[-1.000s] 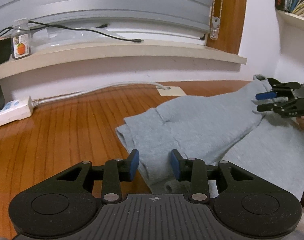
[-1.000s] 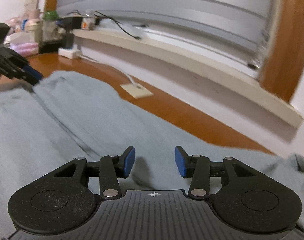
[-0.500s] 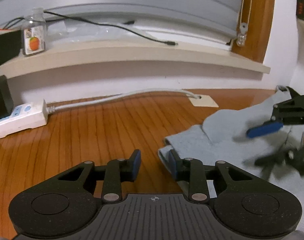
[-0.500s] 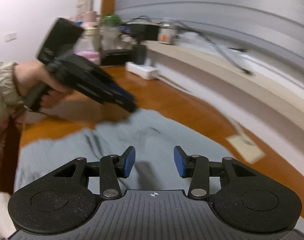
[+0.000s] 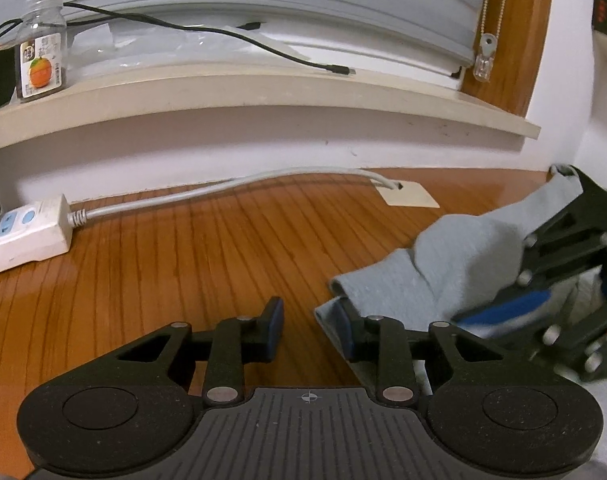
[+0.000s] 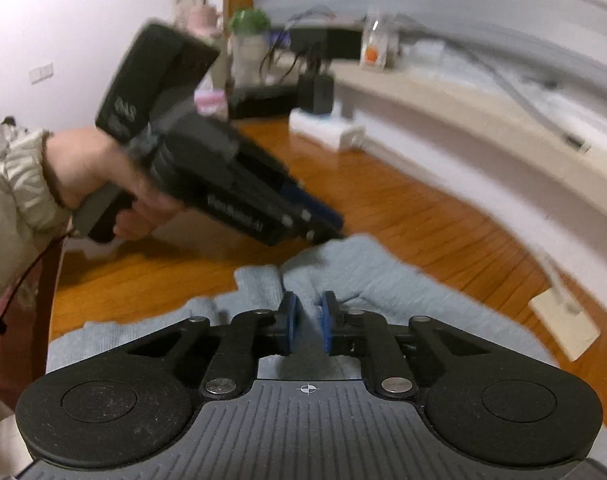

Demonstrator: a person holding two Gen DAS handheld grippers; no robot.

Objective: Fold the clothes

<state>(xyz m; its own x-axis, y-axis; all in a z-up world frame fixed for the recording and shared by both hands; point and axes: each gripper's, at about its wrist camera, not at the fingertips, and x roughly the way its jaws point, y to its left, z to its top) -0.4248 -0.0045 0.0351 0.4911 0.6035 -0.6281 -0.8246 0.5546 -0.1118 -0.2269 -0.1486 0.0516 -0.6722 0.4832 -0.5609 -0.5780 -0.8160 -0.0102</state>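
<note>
Grey garment (image 5: 455, 264) lying bunched on the wooden table (image 5: 183, 248), toward its right side in the left wrist view, with a folded edge nearest the camera. Left tongs (image 5: 309, 326) spread wide, empty, low over the table; right-hand pad just touching the garment's near corner, left-hand pad over bare wood. Right tongs (image 6: 308, 322) nearly closed, blue pads (image 6: 289, 320) pinching a raised ridge of the grey fabric (image 6: 367, 280) between them. Same right tongs seen blurred at the right edge of the left wrist view (image 5: 551, 276), buried in the cloth. Left tongs seen from the right wrist view (image 6: 323, 220) held in a hand (image 6: 103, 176), sleeve at the wrist, tips at the garment's far edge. White power strip (image 5: 27, 232) at the table's back left, cable running to a cream cover plate (image 5: 409, 196) near the back edge. Small bottle with an orange label (image 5: 41, 64) on the sill above.
</note>
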